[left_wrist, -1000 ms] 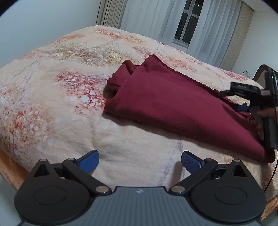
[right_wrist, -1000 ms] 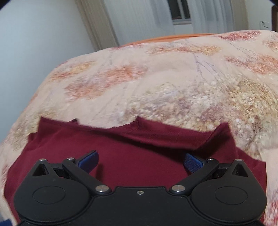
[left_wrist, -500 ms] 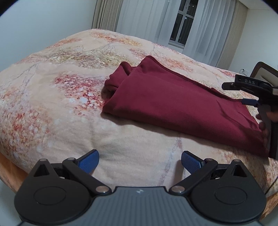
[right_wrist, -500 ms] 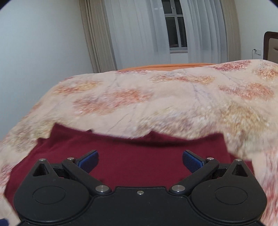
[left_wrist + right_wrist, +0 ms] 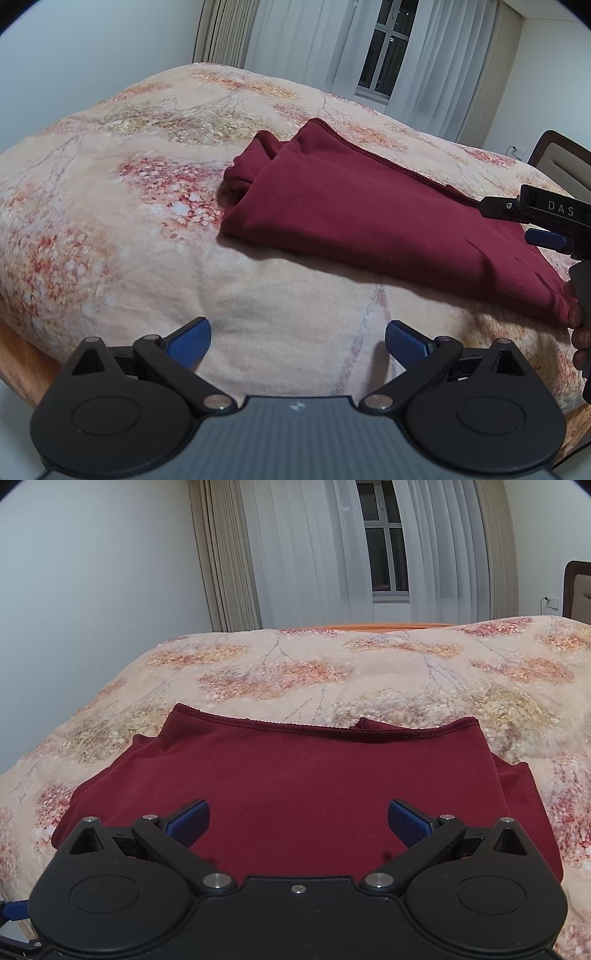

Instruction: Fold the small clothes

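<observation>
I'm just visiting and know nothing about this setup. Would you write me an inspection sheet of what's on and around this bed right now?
Surface: bed with a floral bedspread, soft and slightly rumpled.
Job's things: one maroon garment, folded flat, with a bunched part sticking out at one end.
Clutter: nothing seen.
Grippers: left tool open, above bare bedspread; right tool open, above the garment, holding nothing.
Cables: a cord at a wall socket; none on the bed.
Surroundings: window with sheer curtains, plain white wall, padded headboard.
</observation>
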### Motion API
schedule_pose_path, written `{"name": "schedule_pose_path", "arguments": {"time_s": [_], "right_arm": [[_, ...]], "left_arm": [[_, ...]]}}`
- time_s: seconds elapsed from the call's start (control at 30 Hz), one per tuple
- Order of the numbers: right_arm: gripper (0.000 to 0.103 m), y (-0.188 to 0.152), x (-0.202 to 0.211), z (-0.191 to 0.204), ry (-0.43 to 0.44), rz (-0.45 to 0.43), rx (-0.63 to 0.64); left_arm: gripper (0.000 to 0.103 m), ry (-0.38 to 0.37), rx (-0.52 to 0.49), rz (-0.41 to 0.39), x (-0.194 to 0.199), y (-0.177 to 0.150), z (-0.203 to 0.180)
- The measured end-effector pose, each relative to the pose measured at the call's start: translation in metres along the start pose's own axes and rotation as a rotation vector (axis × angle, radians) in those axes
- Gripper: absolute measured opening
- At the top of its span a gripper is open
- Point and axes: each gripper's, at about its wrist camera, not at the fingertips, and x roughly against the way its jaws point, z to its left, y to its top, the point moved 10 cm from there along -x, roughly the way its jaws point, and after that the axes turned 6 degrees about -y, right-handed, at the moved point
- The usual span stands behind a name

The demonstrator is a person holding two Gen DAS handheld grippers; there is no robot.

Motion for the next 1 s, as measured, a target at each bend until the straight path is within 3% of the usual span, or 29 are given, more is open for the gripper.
{"name": "schedule_pose_path", "arguments": {"time_s": [0.83, 1.0], "right_arm": [[0.102, -0.009, -0.012, 0.006, -0.013, 0.015, 0.049], [0.102, -0.015, -0.015, 0.005, -0.022, 0.016, 0.057]], "left_arm": [[0.103, 0.011, -0.017, -0.003, -0.001, -0.001, -0.002], [0.103, -0.074, 0.130, -0.056, 0.006, 0.009, 0.010]]}}
